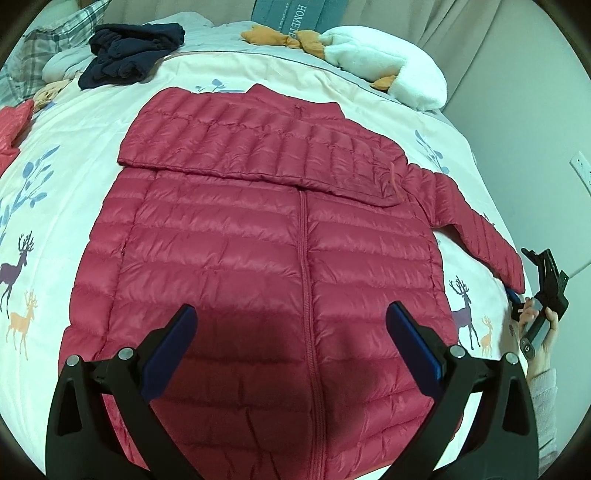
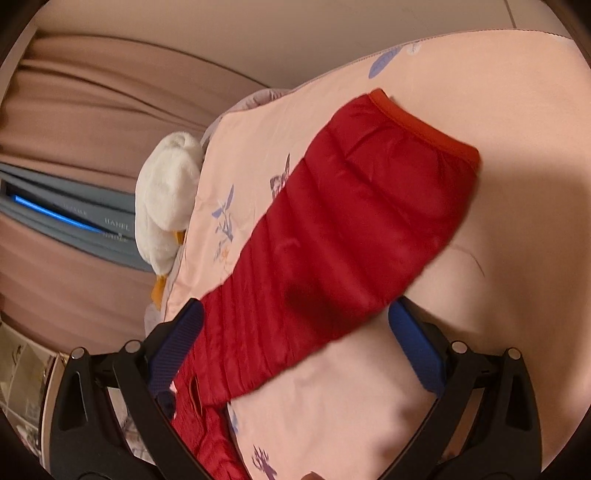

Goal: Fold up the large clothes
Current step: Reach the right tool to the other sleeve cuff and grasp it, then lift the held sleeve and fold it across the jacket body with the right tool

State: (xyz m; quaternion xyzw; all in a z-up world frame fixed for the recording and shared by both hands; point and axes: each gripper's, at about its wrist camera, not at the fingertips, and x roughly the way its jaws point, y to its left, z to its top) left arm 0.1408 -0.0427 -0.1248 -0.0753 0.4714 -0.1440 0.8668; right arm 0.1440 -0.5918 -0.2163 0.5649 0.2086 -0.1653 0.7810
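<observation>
A red quilted down jacket [image 1: 258, 266] lies front up and zipped on the bed cover [image 1: 66, 192]. One sleeve [image 1: 258, 147] is folded across the chest. The other sleeve [image 1: 476, 232] stretches out to the right. My left gripper [image 1: 291, 321] hovers open over the jacket's lower half, its shadow on the fabric. My right gripper [image 1: 515, 301], held by a hand, sits at the outstretched sleeve's cuff. In the right wrist view that sleeve [image 2: 351, 221] runs between the wide-apart fingers of my right gripper [image 2: 295, 321], the orange-trimmed cuff [image 2: 424, 125] beyond them.
A navy garment [image 1: 129, 55] and a plaid pillow [image 1: 48, 40] lie at the far left. A white plush toy [image 1: 388, 62] and a grey cushion [image 1: 291, 14] sit at the head. Another red garment [image 1: 13, 125] pokes in at the left edge. A wall [image 1: 535, 110] borders the right.
</observation>
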